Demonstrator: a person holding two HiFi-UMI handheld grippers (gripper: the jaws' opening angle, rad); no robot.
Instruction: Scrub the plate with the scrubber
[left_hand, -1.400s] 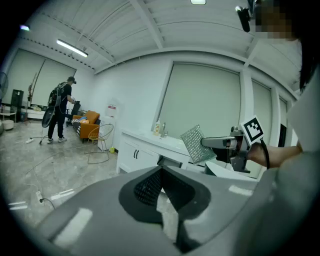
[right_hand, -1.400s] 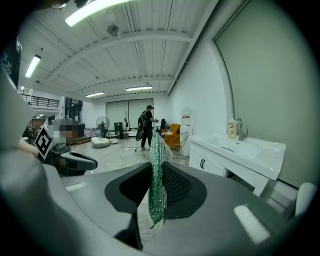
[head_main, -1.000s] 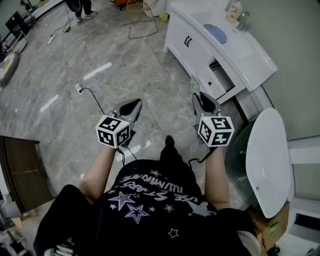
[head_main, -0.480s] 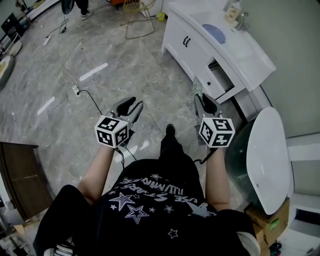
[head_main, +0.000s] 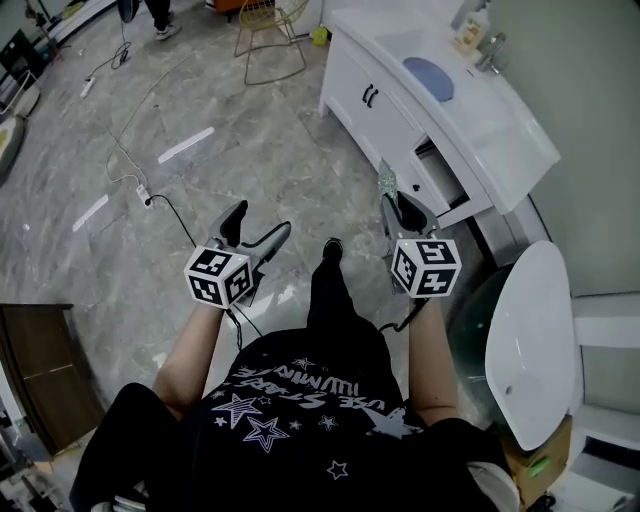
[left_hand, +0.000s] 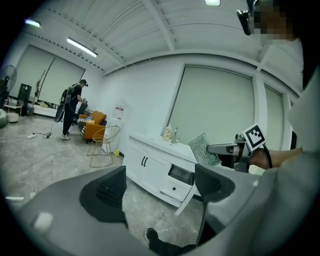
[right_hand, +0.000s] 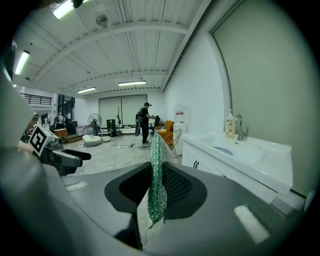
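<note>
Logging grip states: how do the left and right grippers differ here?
The left gripper has its jaws wide apart with nothing between them; the right gripper is shut on the green scrubber. The right gripper is nearer the white cabinet than the left gripper. Both are held above the floor.

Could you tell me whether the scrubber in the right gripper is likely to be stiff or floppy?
Probably thin and light: the scrubber shows edge-on as a narrow strip in the right gripper. It stands above the shut jaws without drooping, so likely fairly stiff, though its glittery mesh should flex when pressed.
</note>
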